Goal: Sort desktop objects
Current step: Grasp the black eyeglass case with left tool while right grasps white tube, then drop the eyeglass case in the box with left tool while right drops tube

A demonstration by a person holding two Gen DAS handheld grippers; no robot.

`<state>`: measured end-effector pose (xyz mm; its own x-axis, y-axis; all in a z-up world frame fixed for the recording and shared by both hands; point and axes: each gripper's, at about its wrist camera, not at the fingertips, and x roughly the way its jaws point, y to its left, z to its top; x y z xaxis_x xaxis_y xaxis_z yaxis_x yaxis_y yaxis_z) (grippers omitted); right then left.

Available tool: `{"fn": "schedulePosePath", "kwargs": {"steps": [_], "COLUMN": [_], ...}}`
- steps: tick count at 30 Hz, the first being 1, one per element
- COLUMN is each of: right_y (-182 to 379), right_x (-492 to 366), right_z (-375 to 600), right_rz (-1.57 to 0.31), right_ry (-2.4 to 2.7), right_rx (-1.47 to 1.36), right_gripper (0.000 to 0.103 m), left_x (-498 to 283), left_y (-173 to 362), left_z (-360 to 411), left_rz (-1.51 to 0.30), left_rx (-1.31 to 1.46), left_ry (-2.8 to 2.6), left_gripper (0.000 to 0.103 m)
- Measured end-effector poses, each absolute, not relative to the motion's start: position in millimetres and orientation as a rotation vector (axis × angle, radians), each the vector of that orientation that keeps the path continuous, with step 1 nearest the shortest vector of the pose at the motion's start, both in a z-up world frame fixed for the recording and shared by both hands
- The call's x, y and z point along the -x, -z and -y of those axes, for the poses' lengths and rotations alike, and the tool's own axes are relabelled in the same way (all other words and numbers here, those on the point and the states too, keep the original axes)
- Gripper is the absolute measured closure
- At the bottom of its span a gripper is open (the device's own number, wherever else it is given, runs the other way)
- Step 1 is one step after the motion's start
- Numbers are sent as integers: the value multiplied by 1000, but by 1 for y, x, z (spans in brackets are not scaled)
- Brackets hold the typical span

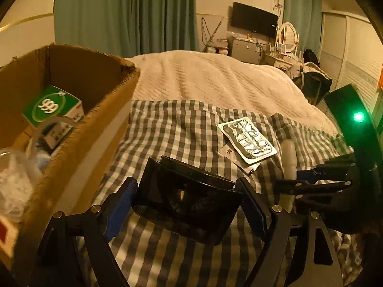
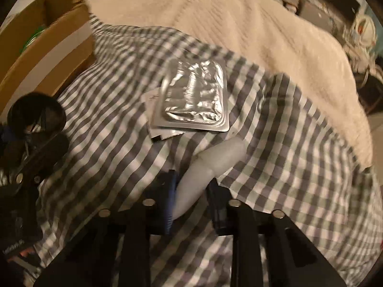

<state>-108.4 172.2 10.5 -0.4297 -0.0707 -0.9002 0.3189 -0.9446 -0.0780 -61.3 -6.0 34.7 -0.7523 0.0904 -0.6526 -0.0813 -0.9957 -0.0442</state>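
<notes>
My left gripper (image 1: 186, 201) is shut on a black tray-like container (image 1: 184, 203) and holds it above the checked cloth (image 1: 172, 129). My right gripper (image 2: 191, 191) is shut on a white tube (image 2: 205, 169) low over the cloth; it also shows in the left wrist view (image 1: 289, 160). A silver blister pack (image 1: 247, 140) lies on a small sachet on the cloth, also in the right wrist view (image 2: 194, 95). A cardboard box (image 1: 79, 129) stands at the left, holding a green 999 medicine box (image 1: 52, 106) and clear plastic items.
A cream blanket (image 1: 210, 76) covers the bed beyond the cloth. Curtains, a TV and a dressing table stand far behind. The left gripper with its black container shows at the left of the right wrist view (image 2: 36, 117).
</notes>
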Motion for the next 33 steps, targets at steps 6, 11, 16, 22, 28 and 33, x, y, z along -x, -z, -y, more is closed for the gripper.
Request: {"fn": "schedulePosePath", "kwargs": {"steps": [6, 11, 16, 22, 28, 33], "right_y": [-56, -91, -136, -186, -216, -205], "right_x": [71, 40, 4, -19, -19, 4], "right_z": [-154, -138, -132, -88, -25, 27], "right_rz": [-409, -447, -390, -431, -506, -511], "right_ry": [2459, 2465, 2515, 2500, 2447, 2387], "right_rx": [-1394, -1308, -1205, -1082, -976, -966], "right_gripper": [89, 89, 89, 89, 89, 89], "left_x": [32, -3, -30, -41, -26, -5], "left_y": [-61, -102, -147, -195, -204, -177], "left_z": [13, 12, 30, 79, 137, 176], "left_rz": [79, 31, -7, -38, -60, 54], "left_rx": [1032, 917, 811, 723, 722, 785], "left_ry": [-2821, -2824, -2867, -2954, -3070, -3109], "left_gripper": [18, 18, 18, 18, 18, 18]}}
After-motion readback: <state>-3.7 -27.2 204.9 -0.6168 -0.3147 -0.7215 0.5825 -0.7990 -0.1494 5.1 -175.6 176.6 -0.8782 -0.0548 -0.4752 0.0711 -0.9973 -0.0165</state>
